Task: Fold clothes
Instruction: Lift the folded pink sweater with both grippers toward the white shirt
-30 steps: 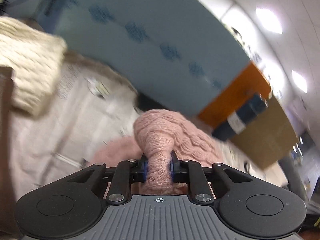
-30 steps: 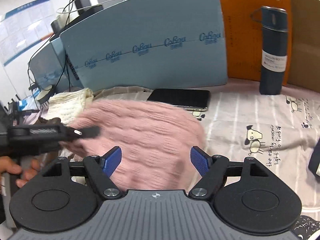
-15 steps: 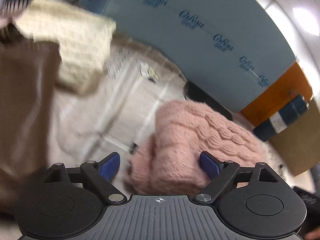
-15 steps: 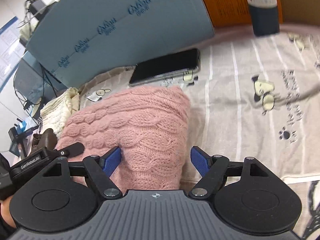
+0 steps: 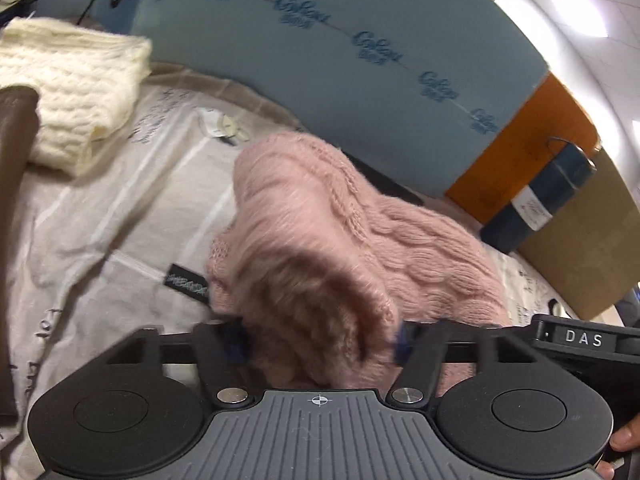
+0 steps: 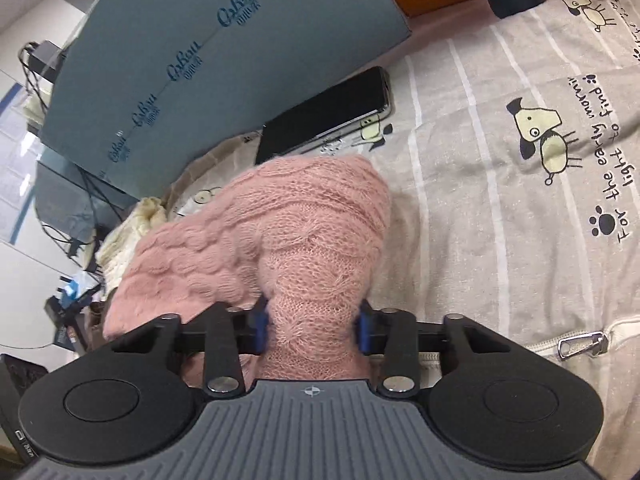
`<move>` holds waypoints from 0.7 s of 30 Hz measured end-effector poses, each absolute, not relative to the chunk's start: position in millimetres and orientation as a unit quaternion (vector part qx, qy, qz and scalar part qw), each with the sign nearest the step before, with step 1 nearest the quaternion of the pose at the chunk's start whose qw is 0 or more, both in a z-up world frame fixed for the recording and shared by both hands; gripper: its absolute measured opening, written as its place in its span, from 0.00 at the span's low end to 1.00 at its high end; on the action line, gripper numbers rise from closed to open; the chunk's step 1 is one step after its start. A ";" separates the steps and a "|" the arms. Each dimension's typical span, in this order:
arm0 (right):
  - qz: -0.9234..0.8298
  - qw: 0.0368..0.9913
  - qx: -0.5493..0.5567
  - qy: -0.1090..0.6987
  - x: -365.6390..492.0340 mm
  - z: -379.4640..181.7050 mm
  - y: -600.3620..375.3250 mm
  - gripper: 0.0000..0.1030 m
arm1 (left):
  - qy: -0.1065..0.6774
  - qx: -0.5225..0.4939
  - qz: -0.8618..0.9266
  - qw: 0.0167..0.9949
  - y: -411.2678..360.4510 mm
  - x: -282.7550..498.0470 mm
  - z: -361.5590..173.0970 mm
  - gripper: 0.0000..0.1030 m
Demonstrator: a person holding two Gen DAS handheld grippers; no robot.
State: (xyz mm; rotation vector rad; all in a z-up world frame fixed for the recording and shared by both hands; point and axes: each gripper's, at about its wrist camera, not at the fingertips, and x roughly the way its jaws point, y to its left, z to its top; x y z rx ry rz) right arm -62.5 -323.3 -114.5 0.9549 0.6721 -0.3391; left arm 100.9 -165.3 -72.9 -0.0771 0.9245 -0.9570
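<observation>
A fuzzy pink cable-knit sweater point(image 5: 360, 240) lies bunched on the printed bedsheet point(image 5: 120, 220). My left gripper point(image 5: 320, 340) has its jaws around a thick fold of the sweater and is shut on it, with motion blur there. In the right wrist view the same pink sweater point(image 6: 280, 220) rises from the sheet into my right gripper point(image 6: 312, 324), which is shut on a bunched edge of it. The right gripper's body shows at the right edge of the left wrist view point(image 5: 580, 340).
A folded cream knit point(image 5: 72, 88) and a brown garment point(image 5: 12, 200) lie at the left. A black phone point(image 6: 324, 116) lies behind the sweater. A blue foam board point(image 5: 340, 60), an orange board point(image 5: 520, 152) and a dark flask point(image 5: 540, 200) stand at the back.
Half a second ago both grippers were open around the sweater. Both have now closed on it and the sweater is gathered up between them.
</observation>
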 end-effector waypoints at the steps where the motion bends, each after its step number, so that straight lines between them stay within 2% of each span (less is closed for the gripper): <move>1: -0.159 0.823 0.449 0.311 -65.8 -111.0 -324.2 0.31 | 0.422 -0.034 -0.450 0.786 -167.1 97.4 -69.3 0.44; 10: -0.214 0.841 0.428 0.253 -137.2 -67.6 -359.1 0.30 | 0.383 -0.046 -0.539 0.749 -221.8 50.0 -46.2 0.42; 21: -0.363 0.826 0.349 0.252 -271.2 -41.8 -446.2 0.31 | 0.374 -0.034 -0.644 0.666 -349.5 -83.7 -78.2 0.42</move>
